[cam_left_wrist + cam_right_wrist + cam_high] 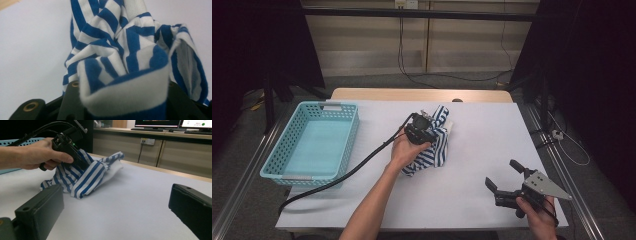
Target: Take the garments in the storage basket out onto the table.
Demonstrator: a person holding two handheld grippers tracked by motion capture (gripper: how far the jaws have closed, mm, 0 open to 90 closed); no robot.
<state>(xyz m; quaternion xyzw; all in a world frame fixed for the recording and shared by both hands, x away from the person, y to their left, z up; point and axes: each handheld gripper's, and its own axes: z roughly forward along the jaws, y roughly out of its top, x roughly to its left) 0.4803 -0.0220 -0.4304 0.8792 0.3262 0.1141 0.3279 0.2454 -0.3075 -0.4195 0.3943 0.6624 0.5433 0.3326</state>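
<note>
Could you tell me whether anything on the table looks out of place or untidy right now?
The blue-and-white striped cloth lies crumpled in a heap near the middle of the white table, bunched up between the jaws of the left gripper, not flat or folded. The turquoise plastic basket sits square at the left edge. Nothing looks spilled or damaged.

Beige panelled wall [462, 45] behind grey floor [412, 80].

A lab-like recording room: monitors [157, 123] on a counter, trailing wall cables [402, 45], dark curtains [257, 40].
</note>
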